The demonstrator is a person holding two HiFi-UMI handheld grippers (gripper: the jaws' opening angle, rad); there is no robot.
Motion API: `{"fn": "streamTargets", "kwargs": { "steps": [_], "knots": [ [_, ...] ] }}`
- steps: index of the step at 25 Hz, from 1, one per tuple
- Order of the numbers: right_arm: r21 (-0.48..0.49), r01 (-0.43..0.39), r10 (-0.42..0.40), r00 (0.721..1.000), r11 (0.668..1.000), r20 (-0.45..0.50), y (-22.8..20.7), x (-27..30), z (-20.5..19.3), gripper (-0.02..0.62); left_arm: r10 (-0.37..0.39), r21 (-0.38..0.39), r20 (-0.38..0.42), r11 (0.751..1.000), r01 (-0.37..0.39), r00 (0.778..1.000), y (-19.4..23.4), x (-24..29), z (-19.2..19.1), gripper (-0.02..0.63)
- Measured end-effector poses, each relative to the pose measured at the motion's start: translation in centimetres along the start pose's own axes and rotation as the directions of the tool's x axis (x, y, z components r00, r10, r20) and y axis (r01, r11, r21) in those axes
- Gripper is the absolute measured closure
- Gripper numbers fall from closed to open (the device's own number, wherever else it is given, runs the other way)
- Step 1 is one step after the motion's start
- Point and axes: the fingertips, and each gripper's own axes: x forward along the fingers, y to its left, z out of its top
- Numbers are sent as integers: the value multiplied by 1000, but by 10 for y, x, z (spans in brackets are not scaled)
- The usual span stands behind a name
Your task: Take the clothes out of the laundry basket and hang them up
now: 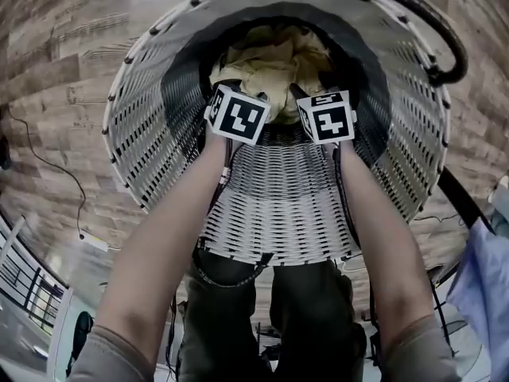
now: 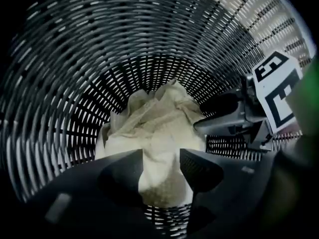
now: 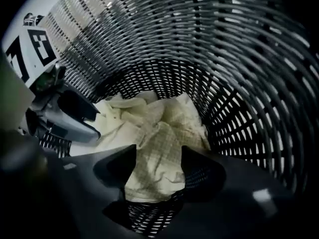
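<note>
Left gripper (image 2: 161,169) and right gripper (image 3: 158,164) are side by side deep in the laundry basket (image 1: 278,205), pointing steeply down, jaws apart, nothing clamped. The crumpled pale-yellow cloth (image 1: 274,62) sits on the basket bottom straight ahead of both. No clear long axis, neither hand looks nearer. Pad-to-fabric contact unclear, and the folds hide the garment type.

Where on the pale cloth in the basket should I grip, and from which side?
Pinch a raised fold of the pale cloth, straight down from above: it lies crumpled on the basket floor, and the walls block any sideways approach.
</note>
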Motion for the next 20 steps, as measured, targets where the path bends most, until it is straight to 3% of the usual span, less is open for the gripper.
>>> {"fn": "streamTargets", "kwargs": {
  "steps": [6, 8, 11, 13, 14, 20],
  "knots": [
    [73, -3, 8, 997, 997, -73, -12, 34, -16, 284, 25, -7, -20, 1000, -25, 999, 14, 30, 3, 398],
    [105, -27, 36, 996, 994, -82, -10, 42, -16, 331, 12, -13, -17, 1000, -12, 1000, 16, 32, 4, 456],
    [138, -37, 45, 998, 990, -53, -10, 40, -12, 387, -21, -87, 4, 996, 21, 1000, 17, 24, 5, 586],
    [150, -35, 40, 999, 988, -33, -6, 31, -12, 502, -23, -148, 38, 989, 29, 999, 16, 17, 6, 592],
    [155, -37, 42, 999, 987, -24, -3, 26, -12, 528, -20, -170, 45, 985, 27, 999, 15, 14, 4, 594],
    [272, -68, 69, 998, 960, 5, 14, -13, -7, 538, -20, -237, 47, 971, 31, 999, 13, -20, -6, 594]
  ]
}}
